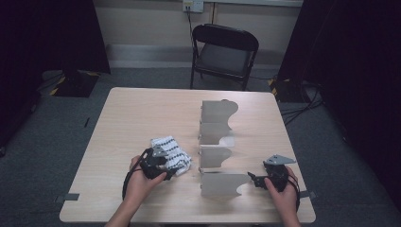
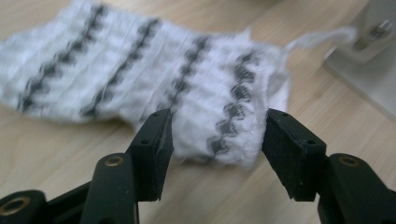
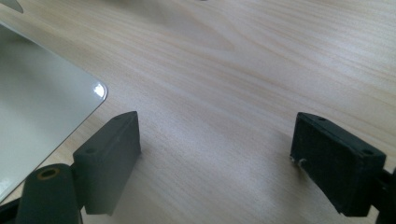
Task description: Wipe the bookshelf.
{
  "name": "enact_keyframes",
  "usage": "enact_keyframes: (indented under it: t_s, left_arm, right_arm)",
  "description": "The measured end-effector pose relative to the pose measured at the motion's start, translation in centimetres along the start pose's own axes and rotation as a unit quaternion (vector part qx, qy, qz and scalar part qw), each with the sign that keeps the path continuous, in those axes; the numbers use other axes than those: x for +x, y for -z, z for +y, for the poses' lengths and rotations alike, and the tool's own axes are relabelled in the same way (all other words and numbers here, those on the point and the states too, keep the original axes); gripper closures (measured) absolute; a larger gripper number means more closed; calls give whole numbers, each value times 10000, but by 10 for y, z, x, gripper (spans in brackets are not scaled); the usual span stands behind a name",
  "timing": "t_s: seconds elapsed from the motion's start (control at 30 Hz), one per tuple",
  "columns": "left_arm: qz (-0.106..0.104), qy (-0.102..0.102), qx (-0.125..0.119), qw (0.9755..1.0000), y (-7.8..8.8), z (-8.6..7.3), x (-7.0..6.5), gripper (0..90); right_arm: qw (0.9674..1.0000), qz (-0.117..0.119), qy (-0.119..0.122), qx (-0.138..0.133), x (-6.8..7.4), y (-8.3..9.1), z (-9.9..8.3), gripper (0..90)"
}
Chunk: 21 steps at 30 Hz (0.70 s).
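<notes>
A recording lab: black curtains (image 1: 47,33), bare wooden table (image 1: 142,109), lone folding chair (image 1: 224,49).

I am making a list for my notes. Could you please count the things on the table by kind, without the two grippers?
Striped white cloth: 1
Metal dividers: 4, standing in a row on the table
Total: 5

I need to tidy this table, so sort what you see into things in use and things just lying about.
In use:
- striped cloth, its end between the left claw jaws
- left claw

Lying about:
- four metal plates standing on the table
- right claw, open over bare wood
- folding chair behind the table
</notes>
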<state>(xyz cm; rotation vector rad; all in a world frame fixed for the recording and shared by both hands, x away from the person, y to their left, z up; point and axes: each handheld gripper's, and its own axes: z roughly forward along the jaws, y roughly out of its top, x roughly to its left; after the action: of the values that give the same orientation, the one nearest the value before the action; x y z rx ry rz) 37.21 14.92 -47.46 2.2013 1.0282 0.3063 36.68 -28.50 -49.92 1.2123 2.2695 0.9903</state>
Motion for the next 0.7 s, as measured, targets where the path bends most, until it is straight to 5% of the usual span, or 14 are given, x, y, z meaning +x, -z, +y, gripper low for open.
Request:
enact_keyframes:
  t_s: [0.4, 0.7]
  left_arm:
    - [260, 272, -25, 9993, 7, -13, 28, 430]
    - [388, 657, -64, 9971, 10, -20, 50, 450]
  right_arm:
    - [10000, 0, 0, 0, 0, 0, 0, 149]
    - [10000, 3, -1, 2, 0, 0, 0, 149]
